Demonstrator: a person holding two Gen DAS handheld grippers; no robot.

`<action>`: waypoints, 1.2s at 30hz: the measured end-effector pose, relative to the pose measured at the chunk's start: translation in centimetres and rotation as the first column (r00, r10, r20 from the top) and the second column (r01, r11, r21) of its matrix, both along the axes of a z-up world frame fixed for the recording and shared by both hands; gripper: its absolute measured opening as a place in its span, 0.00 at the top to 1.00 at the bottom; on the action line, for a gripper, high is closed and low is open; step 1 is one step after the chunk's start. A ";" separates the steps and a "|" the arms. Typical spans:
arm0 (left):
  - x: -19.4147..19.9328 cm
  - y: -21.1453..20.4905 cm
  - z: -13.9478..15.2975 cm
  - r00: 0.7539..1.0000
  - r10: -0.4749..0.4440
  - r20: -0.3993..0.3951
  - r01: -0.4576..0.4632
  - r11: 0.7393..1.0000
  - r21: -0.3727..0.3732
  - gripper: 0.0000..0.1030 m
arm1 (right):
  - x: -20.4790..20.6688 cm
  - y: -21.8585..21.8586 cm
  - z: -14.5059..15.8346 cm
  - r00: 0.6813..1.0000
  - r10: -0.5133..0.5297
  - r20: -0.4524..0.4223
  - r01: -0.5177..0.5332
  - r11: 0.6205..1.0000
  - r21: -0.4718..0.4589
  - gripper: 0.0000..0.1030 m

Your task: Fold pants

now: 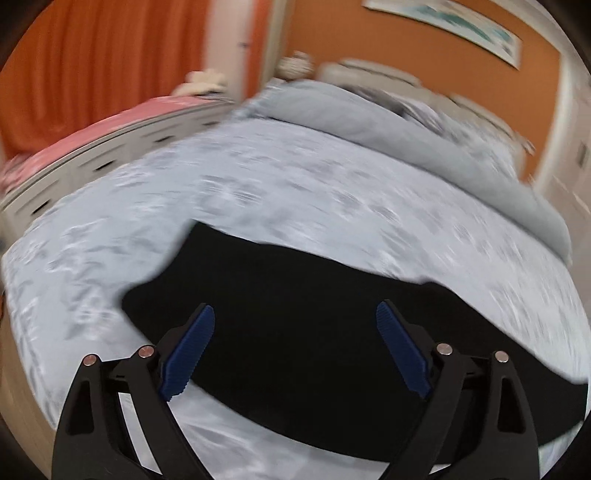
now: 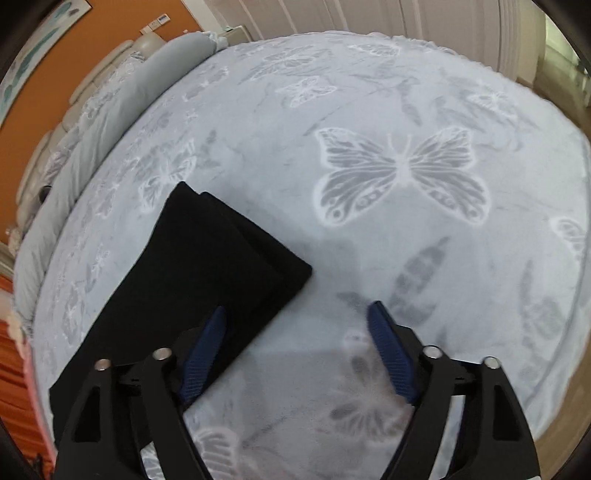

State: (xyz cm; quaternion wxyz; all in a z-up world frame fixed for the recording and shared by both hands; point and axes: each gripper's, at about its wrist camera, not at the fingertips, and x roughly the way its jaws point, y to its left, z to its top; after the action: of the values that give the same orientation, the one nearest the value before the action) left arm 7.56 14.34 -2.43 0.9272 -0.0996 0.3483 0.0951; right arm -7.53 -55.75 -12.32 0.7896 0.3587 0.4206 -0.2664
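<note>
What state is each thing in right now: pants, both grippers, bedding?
Black pants: lying flat on the bed, folded lengthwise, layered edges offset at one end.
Left gripper: open, empty, above the pants.
Right gripper: open, empty, at the pants' edge.
Butterfly-print bedspread: spread flat.
Grey duvet: bunched near the headboard.

Soft, even indoor light fills both views, without glare. The left wrist view is smeared by motion blur: the bedspread (image 1: 295, 192) pattern streaks sideways, and the framed picture (image 1: 447, 26) at 1 o'clock is soft. The right wrist view is sharp; its butterfly print (image 2: 402, 173) reads crisply. A faint shadow lies near 6 o'clock there. Fisheye bending curves everything toward dark corners. The black pants (image 2: 192, 280) show almost no detail.
</note>
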 end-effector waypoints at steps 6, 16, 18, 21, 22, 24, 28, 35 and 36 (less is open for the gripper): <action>0.3 -6.9 -1.1 0.993 -0.117 -0.005 0.117 0.991 0.060 0.11 | 2.8 0.8 0.0 0.997 0.069 0.026 -0.068 0.997 -0.031 0.75; -0.2 -10.7 -2.3 0.978 -0.203 -0.034 0.206 0.962 0.179 0.11 | 5.7 9.9 10.2 0.871 0.283 0.401 -0.262 0.959 -0.109 0.85; -0.3 -10.6 -2.1 0.979 -0.203 -0.033 0.205 0.961 0.183 0.10 | 6.6 13.1 11.8 0.828 0.356 0.433 -0.326 0.934 -0.145 0.85; -0.3 -9.9 -2.0 0.982 -0.186 -0.036 0.190 0.965 0.183 0.10 | 8.3 18.8 13.7 0.752 0.485 0.446 -0.440 0.874 -0.208 0.84; -0.4 -9.8 -2.0 0.983 -0.180 -0.038 0.184 0.966 0.182 0.10 | 8.9 20.6 14.0 0.731 0.520 0.442 -0.472 0.853 -0.221 0.84; -0.4 -9.1 -1.8 0.986 -0.162 -0.038 0.166 0.971 0.172 0.10 | 10.2 24.5 14.1 0.684 0.589 0.430 -0.544 0.805 -0.238 0.84; -0.5 -7.6 -1.4 0.991 -0.127 -0.037 0.131 0.978 0.163 0.10 | 12.4 31.2 13.4 0.613 0.684 0.396 -0.650 0.721 -0.240 0.84; -0.8 -4.0 -1.1 0.998 -0.054 -0.042 0.062 0.979 0.193 0.09 | 15.2 41.9 10.7 0.505 0.807 0.306 -0.780 0.578 -0.239 0.84; -0.9 -3.3 -1.1 0.998 -0.042 -0.043 0.050 0.978 0.205 0.09 | 15.4 43.1 10.3 0.493 0.819 0.293 -0.792 0.562 -0.240 0.84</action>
State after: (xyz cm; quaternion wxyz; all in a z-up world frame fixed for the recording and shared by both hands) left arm 6.67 11.01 -3.53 0.9277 0.0067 0.3564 0.1108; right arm 7.90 -12.61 -2.03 0.8986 0.1350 0.3712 0.1910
